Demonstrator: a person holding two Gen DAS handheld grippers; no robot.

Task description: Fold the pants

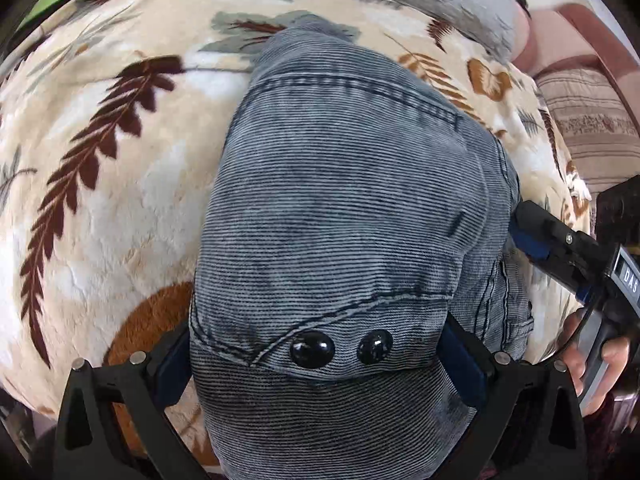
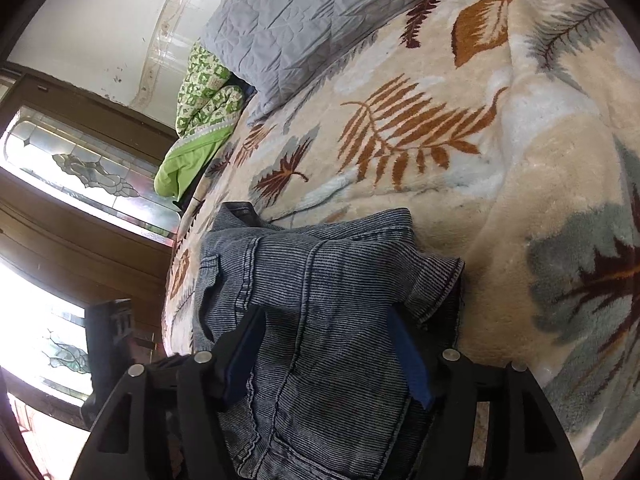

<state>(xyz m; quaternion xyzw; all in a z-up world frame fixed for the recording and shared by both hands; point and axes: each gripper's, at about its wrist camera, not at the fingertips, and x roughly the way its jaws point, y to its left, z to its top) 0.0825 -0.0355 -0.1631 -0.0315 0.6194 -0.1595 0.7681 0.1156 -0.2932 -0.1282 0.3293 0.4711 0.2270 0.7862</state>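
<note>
Pants point(image 1: 340, 200) lie as a thick folded bundle on the leaf-print blanket point(image 1: 100, 200) of the bed, left claw point(image 1: 316, 360) and right claw point(image 2: 328, 348) both spread astride it, unpinched; risk: layers may slide apart when lifted.

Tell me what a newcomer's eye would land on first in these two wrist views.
The blue-grey corduroy pants fill the middle of both views, bunched on a cream blanket with brown leaf prints, with two glossy black buttons low in the left view. The left gripper and right gripper each straddle the fabric with blue pads. A grey quilted pillow lies at the far end of the bed.
</note>
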